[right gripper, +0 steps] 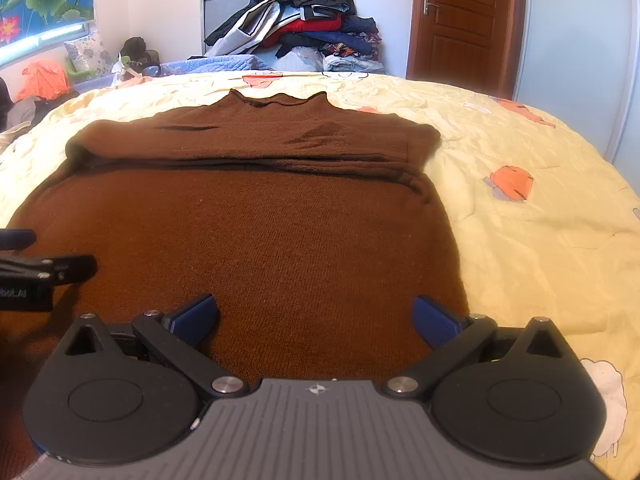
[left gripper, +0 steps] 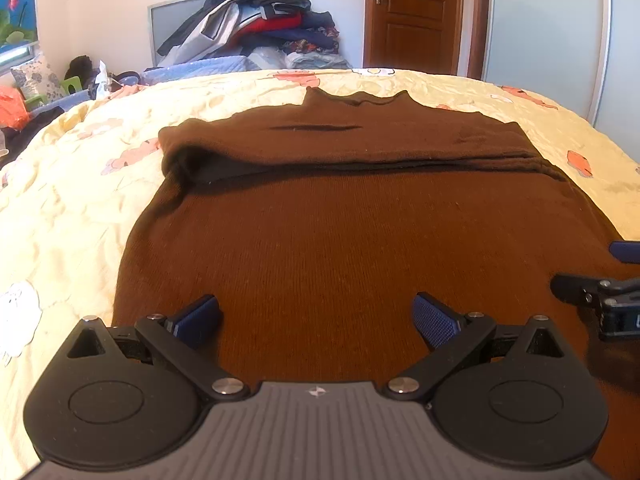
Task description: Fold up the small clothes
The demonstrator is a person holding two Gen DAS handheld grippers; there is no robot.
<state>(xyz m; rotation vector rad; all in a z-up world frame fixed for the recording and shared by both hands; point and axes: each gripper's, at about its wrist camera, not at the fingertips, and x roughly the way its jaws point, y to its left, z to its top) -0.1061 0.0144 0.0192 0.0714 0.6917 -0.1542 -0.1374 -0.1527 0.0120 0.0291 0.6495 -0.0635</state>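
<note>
— Both grippers are over the near part of the brown sweater (left gripper: pixel 340 240) as I see it from here. How do the jaws read on your side?

— Wide apart on each. My left gripper (left gripper: pixel 316 320) has its blue pads (left gripper: pixel 198 320) spread with bare knit showing between them, and nothing is clamped. I cannot tell whether the fingertips touch the fabric or sit just above it.

— And the right one?

— My right gripper (right gripper: pixel 316 320) is the same: jaws fully spread, holding nothing, brown knit filling the gap. Its right-hand pad sits near the sweater's right edge, just beside the yellow bedspread (right gripper: pixel 540 240).

— Where does the sweater lie?

— Flat on the bedspread, collar (right gripper: pixel 278 100) pointing away from me toward the far side of the bed. The sleeves are folded across the chest, making a thick band (left gripper: pixel 360 152) from one side to the other. The lower body of the garment spreads smooth toward the grippers.

— Do the two tools see each other?

— Yes. In the left wrist view the right gripper's black finger and blue pad poke in at the right edge; in the right wrist view the left one shows at the left edge. They sit side by side, apart, not touching.

— Anything behind?

— Piled clothes (right gripper: pixel 308 20) against the far wall, beside a wooden door (right gripper: pixel 464 16).
</note>
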